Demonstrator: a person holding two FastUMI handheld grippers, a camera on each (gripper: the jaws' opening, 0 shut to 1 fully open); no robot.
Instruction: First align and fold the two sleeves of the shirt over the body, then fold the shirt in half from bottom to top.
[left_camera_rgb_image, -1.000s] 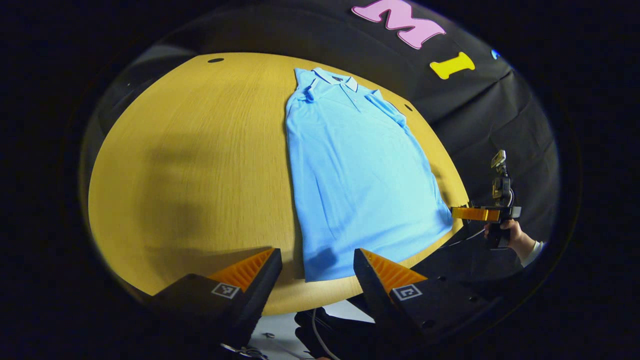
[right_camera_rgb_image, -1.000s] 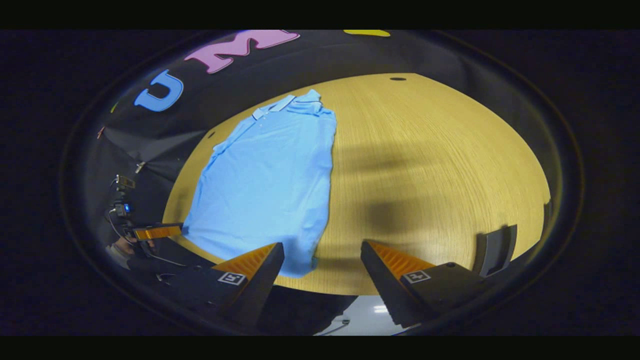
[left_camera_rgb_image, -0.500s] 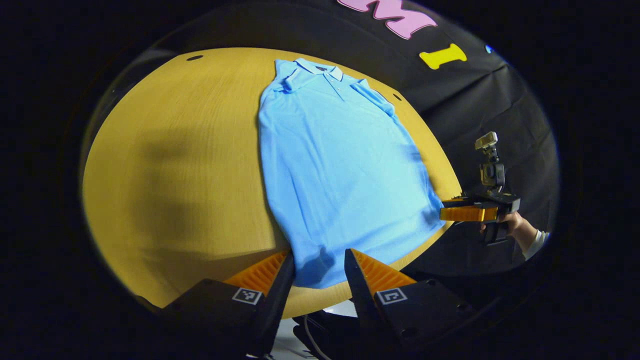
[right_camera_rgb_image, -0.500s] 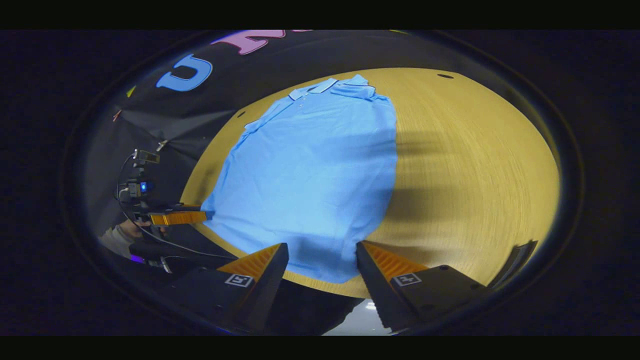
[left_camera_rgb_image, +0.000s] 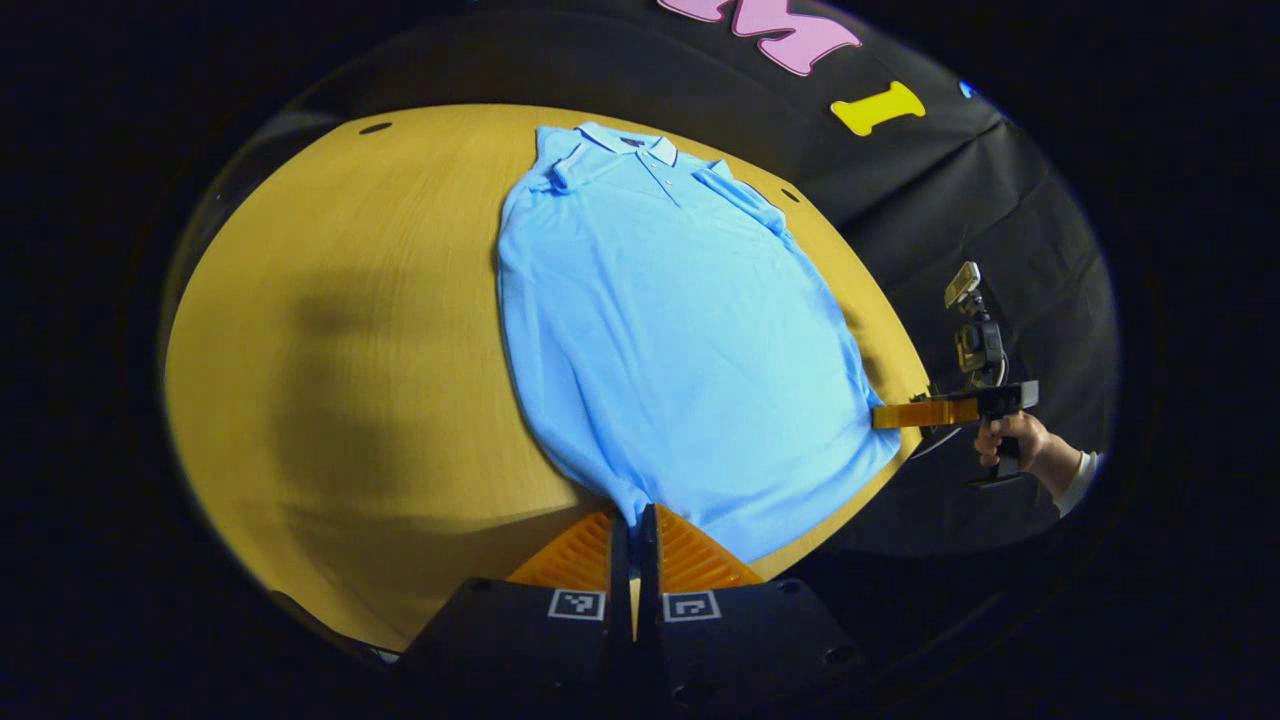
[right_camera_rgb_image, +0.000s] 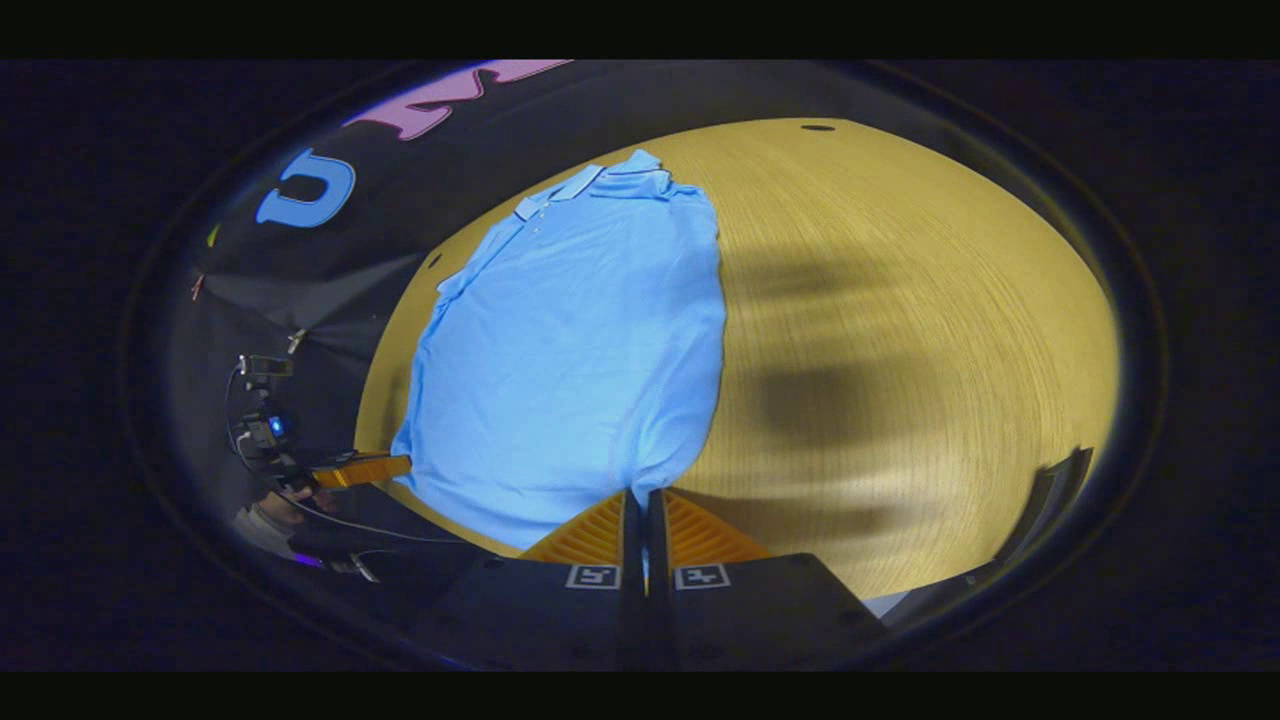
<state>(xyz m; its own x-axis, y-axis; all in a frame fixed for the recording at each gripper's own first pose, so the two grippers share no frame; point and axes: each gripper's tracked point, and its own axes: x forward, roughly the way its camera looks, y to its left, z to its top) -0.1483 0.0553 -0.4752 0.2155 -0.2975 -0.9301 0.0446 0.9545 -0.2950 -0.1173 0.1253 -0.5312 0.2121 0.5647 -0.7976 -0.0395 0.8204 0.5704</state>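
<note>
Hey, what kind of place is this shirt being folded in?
Likely a recording booth, not a home: black cloth walls behind a bare wooden table, one blue polo shirt laid flat, and handheld grippers carrying cameras.

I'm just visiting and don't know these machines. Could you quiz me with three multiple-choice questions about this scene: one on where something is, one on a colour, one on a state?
1. Where does the polo shirt lie?
A. flat on the wooden table
B. hanging on the black cloth wall
C. on the floor

2. What colour is the shirt?
A. white
B. light blue
C. red

3. How do the left gripper and the right gripper stand?
A. both wide open
B. one open, one shut
C. both shut on the shirt's bottom hem

Answers: 1 A, it is spread on the tabletop, collar at the far end. 2 B, light blue all over. 3 C, each pair of fingers is pressed together with a hem corner between them.
</note>
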